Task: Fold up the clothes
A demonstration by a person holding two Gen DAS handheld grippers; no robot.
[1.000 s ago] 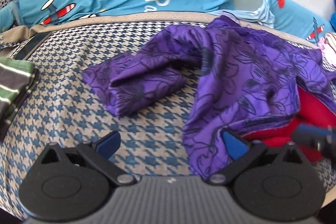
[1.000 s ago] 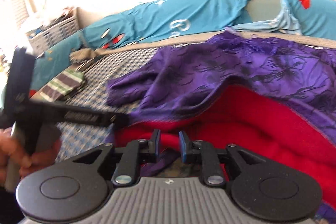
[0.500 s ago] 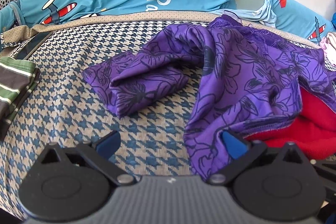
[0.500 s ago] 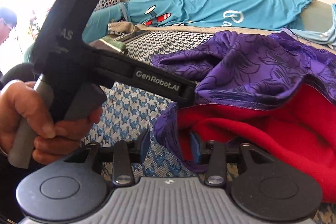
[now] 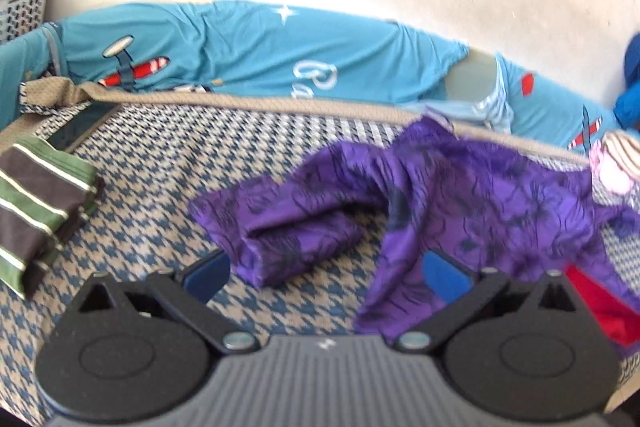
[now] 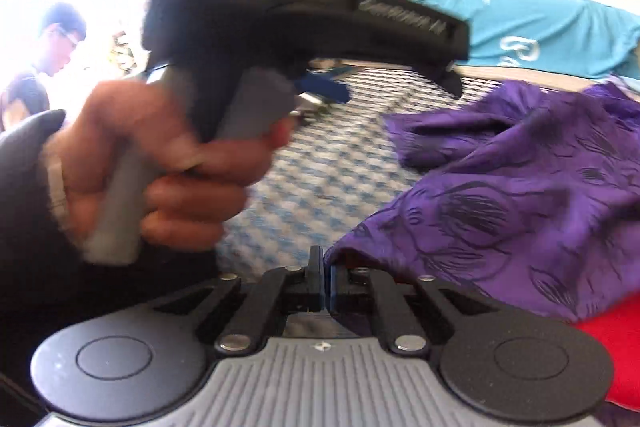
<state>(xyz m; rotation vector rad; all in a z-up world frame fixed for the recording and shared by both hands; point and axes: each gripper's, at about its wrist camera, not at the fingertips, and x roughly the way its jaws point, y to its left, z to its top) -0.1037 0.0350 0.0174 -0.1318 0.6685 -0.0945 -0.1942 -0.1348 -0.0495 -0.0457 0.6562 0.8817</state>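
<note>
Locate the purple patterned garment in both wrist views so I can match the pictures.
Left wrist view: the purple patterned garment lies centre to right on the houndstooth cover, its sleeve reaching left.
Right wrist view: the garment fills the right half, its edge at the shut right hand-held gripper.
Shared landmark: the turquoise airplane-print fabric behind.

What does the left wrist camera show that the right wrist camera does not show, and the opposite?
Only the left wrist view shows the folded striped garment, the white basket and the open left gripper over the houndstooth cover.

Only the right wrist view shows the hand holding the other gripper's handle, a person in the background, and the right gripper shut on the purple garment's edge.

Both show the purple garment, the red fabric beneath it and the blue airplane-print fabric.
</note>
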